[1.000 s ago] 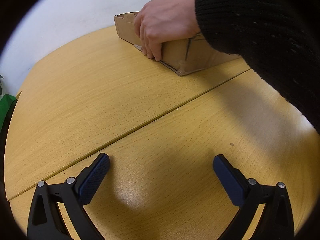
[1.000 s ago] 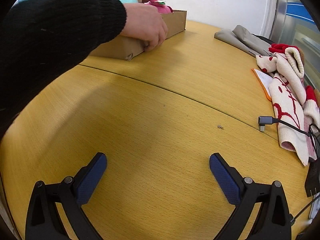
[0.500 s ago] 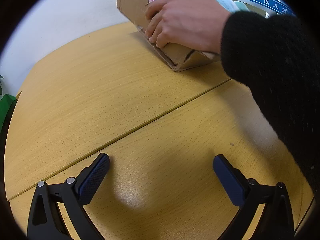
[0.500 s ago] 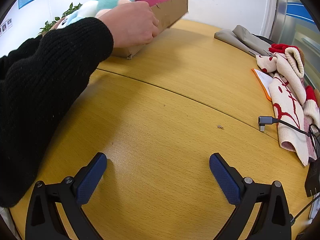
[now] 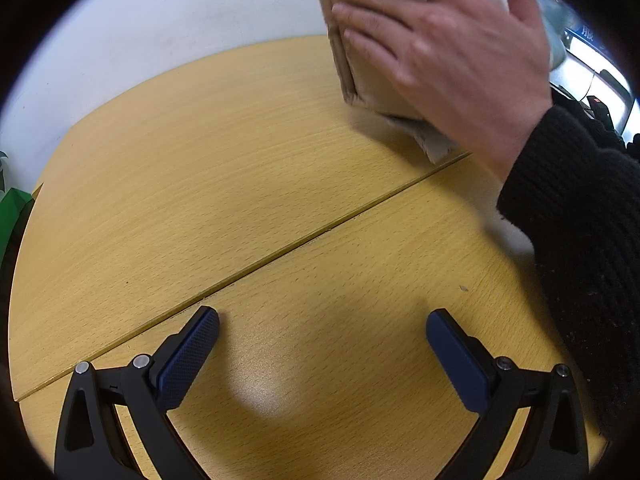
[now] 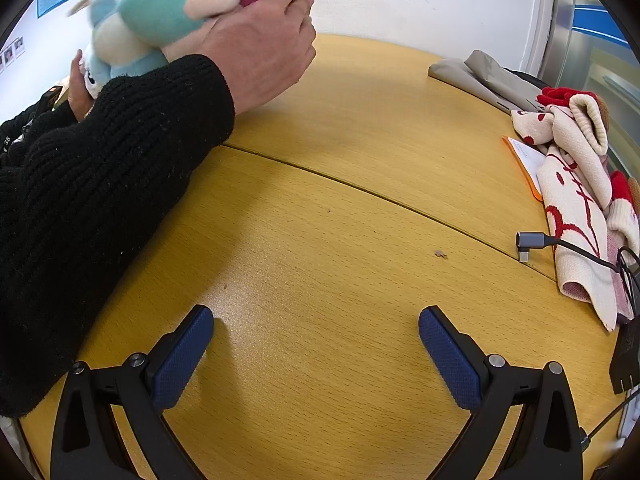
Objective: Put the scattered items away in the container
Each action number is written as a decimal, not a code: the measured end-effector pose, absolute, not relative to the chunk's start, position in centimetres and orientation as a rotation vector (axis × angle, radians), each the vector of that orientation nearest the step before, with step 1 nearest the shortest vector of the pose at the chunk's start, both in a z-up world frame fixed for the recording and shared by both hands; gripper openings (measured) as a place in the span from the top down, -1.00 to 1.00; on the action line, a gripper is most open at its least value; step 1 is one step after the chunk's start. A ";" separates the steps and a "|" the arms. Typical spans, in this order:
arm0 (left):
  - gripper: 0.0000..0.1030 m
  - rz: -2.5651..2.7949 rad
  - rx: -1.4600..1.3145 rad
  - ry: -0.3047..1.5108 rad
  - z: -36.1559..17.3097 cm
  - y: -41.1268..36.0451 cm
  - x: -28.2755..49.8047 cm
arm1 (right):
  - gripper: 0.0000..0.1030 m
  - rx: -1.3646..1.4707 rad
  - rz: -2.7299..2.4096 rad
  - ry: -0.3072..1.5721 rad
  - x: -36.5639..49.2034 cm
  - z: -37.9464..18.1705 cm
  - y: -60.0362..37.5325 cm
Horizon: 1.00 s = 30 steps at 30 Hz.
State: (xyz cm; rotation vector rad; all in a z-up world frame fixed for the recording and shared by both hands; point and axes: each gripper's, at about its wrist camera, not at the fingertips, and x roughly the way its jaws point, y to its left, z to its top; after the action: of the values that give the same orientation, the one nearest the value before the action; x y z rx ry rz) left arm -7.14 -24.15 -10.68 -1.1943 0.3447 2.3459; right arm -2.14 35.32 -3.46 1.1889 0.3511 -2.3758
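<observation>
Both tools sit low over the wooden table (image 5: 224, 184), each gaping wide with nothing between its blue pads: the left tool (image 5: 322, 354) and the right tool (image 6: 316, 350). A bare hand (image 5: 452, 60) in a black knit sleeve (image 6: 100, 184) tips a cardboard box (image 5: 348, 56) up on edge at the table's far side. Plush toys (image 6: 160, 8), teal and pink, spill from it. A patterned knit cloth (image 6: 576, 200) and a cable plug (image 6: 530, 242) lie at the right.

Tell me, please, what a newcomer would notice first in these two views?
A bare hand in a black sleeve tips a cardboard box at the table's far edge, with a teal plush toy spilling out. Both grippers, left and right, rest open and empty.
</observation>
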 end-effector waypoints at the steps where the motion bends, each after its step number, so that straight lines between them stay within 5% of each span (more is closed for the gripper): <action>1: -1.00 2.346 -1.194 0.345 -10.7 -24.2 -7.1 | -1.00 1.189 -2.376 0.351 -2.2 -3.5 35.3; 30: -1.00 2.348 -1.196 0.343 -10.4 -24.7 -7.6 | -1.00 1.189 -2.376 0.350 -2.1 -3.5 35.3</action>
State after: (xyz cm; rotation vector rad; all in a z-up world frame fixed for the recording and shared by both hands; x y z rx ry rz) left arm -7.60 -24.70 -10.44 -1.1961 0.3430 2.3485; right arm -2.09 35.32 -3.47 1.1891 0.3505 -2.3758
